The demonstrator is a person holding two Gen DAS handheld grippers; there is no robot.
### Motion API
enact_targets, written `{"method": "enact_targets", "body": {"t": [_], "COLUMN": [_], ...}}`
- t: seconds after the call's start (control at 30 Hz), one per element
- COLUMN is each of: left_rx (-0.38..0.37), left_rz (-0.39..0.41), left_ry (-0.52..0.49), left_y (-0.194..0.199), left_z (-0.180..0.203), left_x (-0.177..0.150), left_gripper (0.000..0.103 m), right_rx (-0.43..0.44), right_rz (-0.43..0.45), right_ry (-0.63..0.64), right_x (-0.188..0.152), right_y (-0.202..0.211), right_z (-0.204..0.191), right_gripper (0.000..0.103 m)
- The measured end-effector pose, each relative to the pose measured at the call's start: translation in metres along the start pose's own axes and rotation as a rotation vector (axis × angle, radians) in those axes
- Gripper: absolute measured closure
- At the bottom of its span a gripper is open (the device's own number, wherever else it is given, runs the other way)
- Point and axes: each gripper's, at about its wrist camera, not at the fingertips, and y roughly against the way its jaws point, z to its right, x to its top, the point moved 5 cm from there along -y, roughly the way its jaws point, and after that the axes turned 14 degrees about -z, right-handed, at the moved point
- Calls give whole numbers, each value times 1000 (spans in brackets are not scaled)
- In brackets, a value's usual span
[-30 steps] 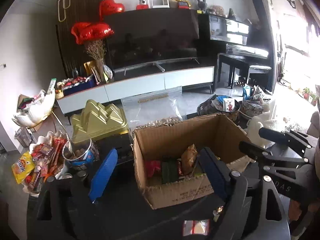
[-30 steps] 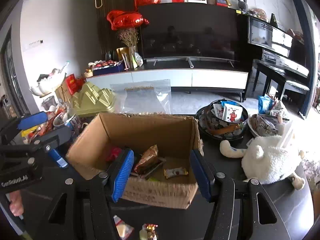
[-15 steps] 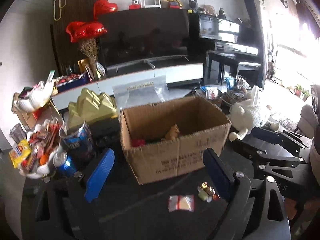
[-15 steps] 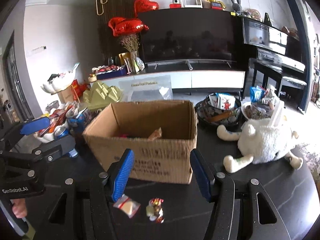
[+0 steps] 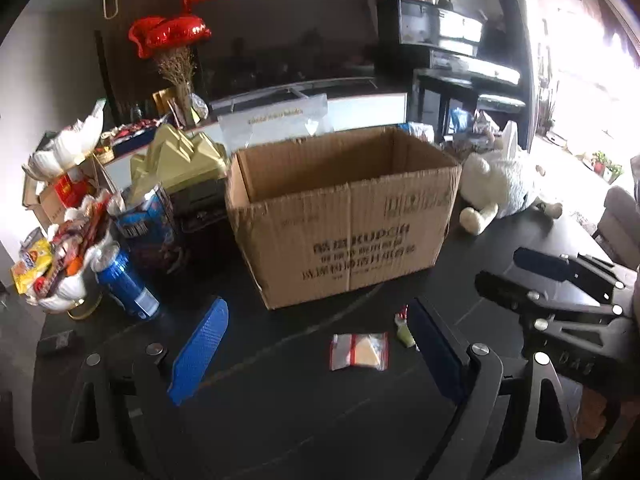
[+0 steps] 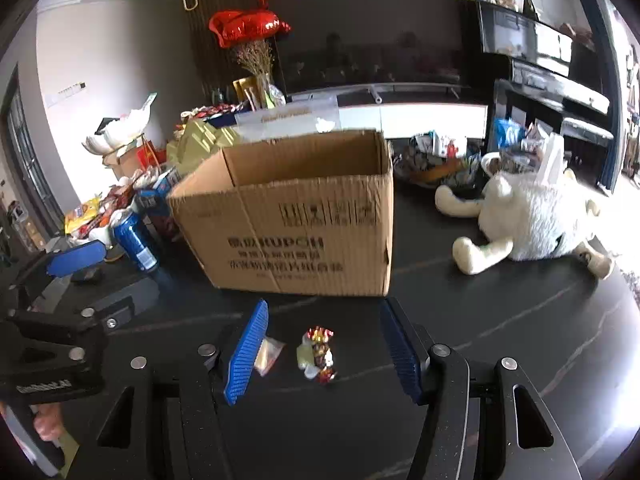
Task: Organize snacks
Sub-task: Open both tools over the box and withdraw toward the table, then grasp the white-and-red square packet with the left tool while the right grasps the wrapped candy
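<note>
An open cardboard box (image 5: pixel 344 220) stands on the dark table; it also shows in the right wrist view (image 6: pixel 288 224). A clear snack packet (image 5: pixel 359 351) lies in front of it between my left gripper's (image 5: pixel 316 344) open fingers. A foil-wrapped candy (image 6: pixel 317 354) lies between my right gripper's (image 6: pixel 324 344) open fingers, with the clear packet (image 6: pixel 269 356) by its left finger. The candy (image 5: pixel 404 330) shows partly behind my left gripper's right finger. Both grippers are low over the table and empty.
A blue can (image 5: pixel 124 284) and a white dish of snacks (image 5: pixel 60 264) stand left of the box. A white plush toy (image 6: pixel 532 216) lies to the right, with snack bowls (image 6: pixel 436 156) behind it. The right gripper's body (image 5: pixel 560 304) shows at the left view's right edge.
Both grippers have pulled back from over the box and dropped toward the table. The box now stands farther off, and the two loose snacks lie between the fingers.
</note>
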Motion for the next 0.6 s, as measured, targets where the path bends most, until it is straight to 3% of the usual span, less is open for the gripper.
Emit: {"method": "enact_targets", "body": {"t": [0.17, 0.37, 0.6], "left_rx": [-46, -87, -96], "left_rz": [-59, -110, -160], "left_ry": [40, 70, 39], "left_y": [-25, -55, -88], "left_z": [-1, 2, 15], "left_x": [-15, -29, -39], "left_gripper": [12, 12, 15], "right_rx": [22, 38, 72], "right_rz": [0, -50, -101], "right_ry": [-61, -20, -13], "right_x": [-8, -20, -30], "right_y": [-14, -44, -73], "right_z": [6, 2, 11], "right_gripper": [44, 44, 49]}}
